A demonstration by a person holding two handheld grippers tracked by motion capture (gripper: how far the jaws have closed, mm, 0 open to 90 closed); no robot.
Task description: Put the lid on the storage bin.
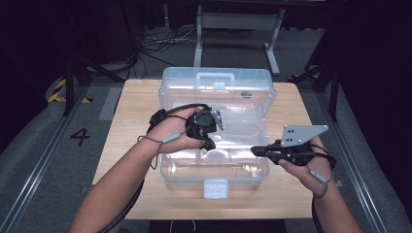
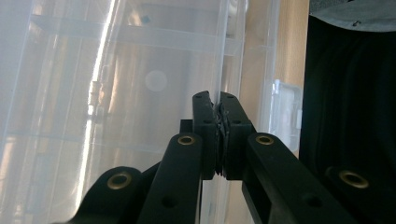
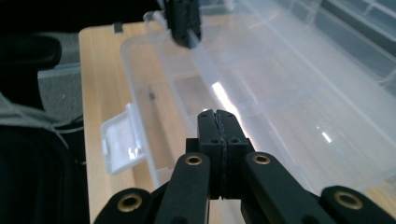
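A clear plastic storage box (image 1: 214,178) lies on the wooden table (image 1: 121,145) with its lid (image 1: 218,87) swung back. Inside rests a clear compartment tray (image 1: 238,131) (image 3: 280,93). My left gripper (image 1: 210,143) (image 2: 217,100) is at the box's left end, shut on a thin clear edge (image 2: 224,46) that looks like the tray's rim. In the right gripper view that gripper (image 3: 184,28) sits at the top, on the tray's far end. My right gripper (image 1: 255,151) (image 3: 217,116) hovers over the box's right end, pointing left, shut with nothing between its jaws.
A white latch (image 1: 215,188) (image 3: 122,140) hangs on the box's front wall. The table's edges lie close on all sides. Behind it are cables on the floor and a grey metal frame (image 1: 238,29). Bare wood shows left and right of the box.
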